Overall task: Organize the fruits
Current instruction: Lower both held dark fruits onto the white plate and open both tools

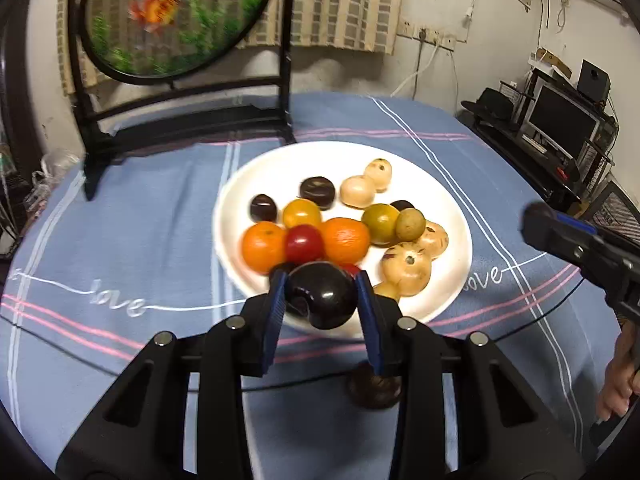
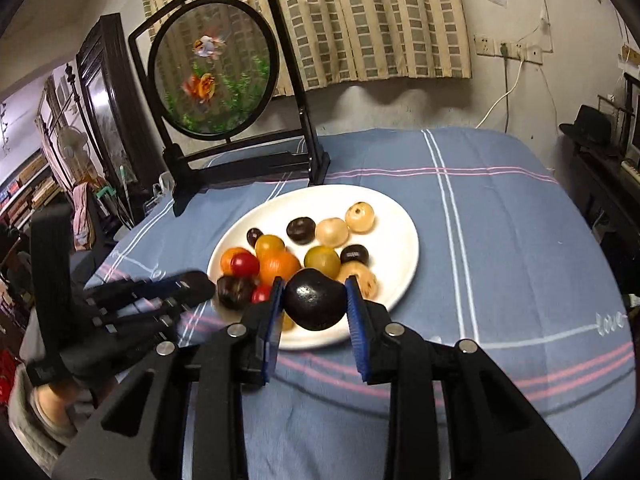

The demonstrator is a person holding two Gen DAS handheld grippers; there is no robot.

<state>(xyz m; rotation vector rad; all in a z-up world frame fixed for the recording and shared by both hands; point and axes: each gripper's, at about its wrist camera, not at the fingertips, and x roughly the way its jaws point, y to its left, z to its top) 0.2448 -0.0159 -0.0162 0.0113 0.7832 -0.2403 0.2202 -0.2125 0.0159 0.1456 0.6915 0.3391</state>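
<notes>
**Fruit gathered on one white plate, a dark plum in each hand-held gripper**

Fruit fills one white plate [image 2: 404,240] on the tabletop. From the right wrist view we count two oranges [image 2: 279,266], two red cherry tomatoes [image 2: 245,264], one yellow tomato [image 2: 269,245], one greenish-yellow fruit [image 2: 322,260], three small dark round fruits [image 2: 301,230] and three pale beige peeled-looking ones [image 2: 360,217]; others may hide behind the fingers.

We see the right hand-held gripper [image 2: 316,300] closed part-way onto a glossy dark plum [image 2: 314,300], its blue pads touching both sides, above the near edge of the plate. The left hand-held gripper [image 1: 322,296] likewise clamps a second dark plum [image 1: 322,294] over the plate's near rim; in the right view that fruit [image 2: 234,291] sits at its blurred tips. One more dark fruit [image 1: 374,388] lies on the cloth, just off the plate, below the left fingers.

The tabletop wears a blue cloth [image 2: 500,248] with white and pink stripes and the word "love" stitched in white. Behind the plate stands a black-framed round goldfish screen [image 2: 212,68]. A checked curtain [image 2: 360,20] hangs on the wall; a black hat [image 2: 590,124] rests on furniture at the right.
</notes>
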